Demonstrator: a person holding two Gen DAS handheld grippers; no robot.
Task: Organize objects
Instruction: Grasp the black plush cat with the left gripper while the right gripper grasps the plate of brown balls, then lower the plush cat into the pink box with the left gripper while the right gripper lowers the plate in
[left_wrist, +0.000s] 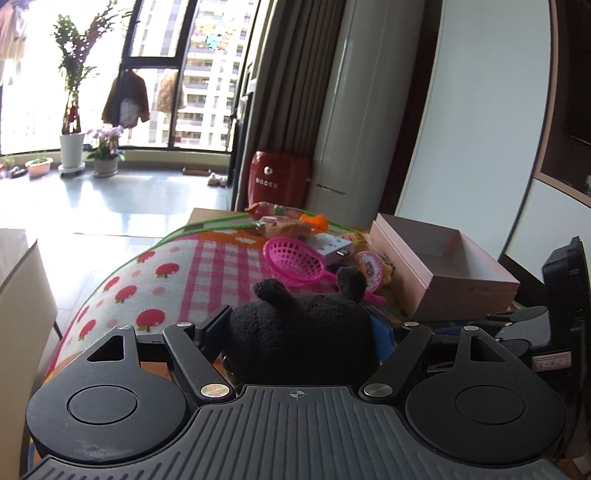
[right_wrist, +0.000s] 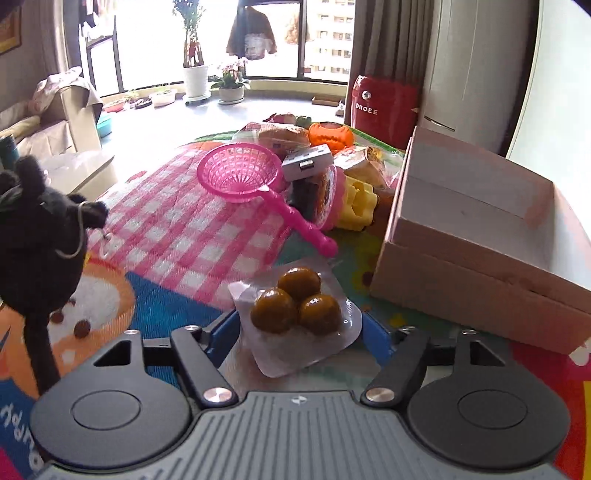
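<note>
From my left wrist camera, my left hand-held gripper (left_wrist: 299, 325) is closed around a black plush toy (left_wrist: 299, 332), its two blue-padded fingers (left_wrist: 214, 326) pressing the toy's sides. The toy's two stubby ears stick up toward the far end of the tabletop (left_wrist: 207, 212), which is covered by a patterned mat (left_wrist: 166, 273) with pink checks and red apples. Beyond the toy lie a pink plastic strainer (left_wrist: 293, 260), a white boxy object (left_wrist: 332, 245) touching its far rim, and a heap of wrapped snacks (left_wrist: 284, 225). To the right sits an open pink cardboard box (left_wrist: 443, 269). A red case (left_wrist: 277, 181) stands on the floor behind the tabletop.

From my right wrist camera, my right hand-held gripper (right_wrist: 299, 325) has its fingers on either side of a clear packet holding three brown balls (right_wrist: 295, 306); they look closed on the packet's edges, though the clear film makes the contact hard to judge. The packet sits just beside the near corner of the pink box (right_wrist: 480, 266). The strainer (right_wrist: 240, 171) lies ahead, its handle pointing toward the packet. A yellow toy (right_wrist: 356, 203) and an orange ball (right_wrist: 330, 134) sit among the heap. The plush toy (right_wrist: 40, 236) shows at the left edge, raised above the mat (right_wrist: 184, 229).
</note>
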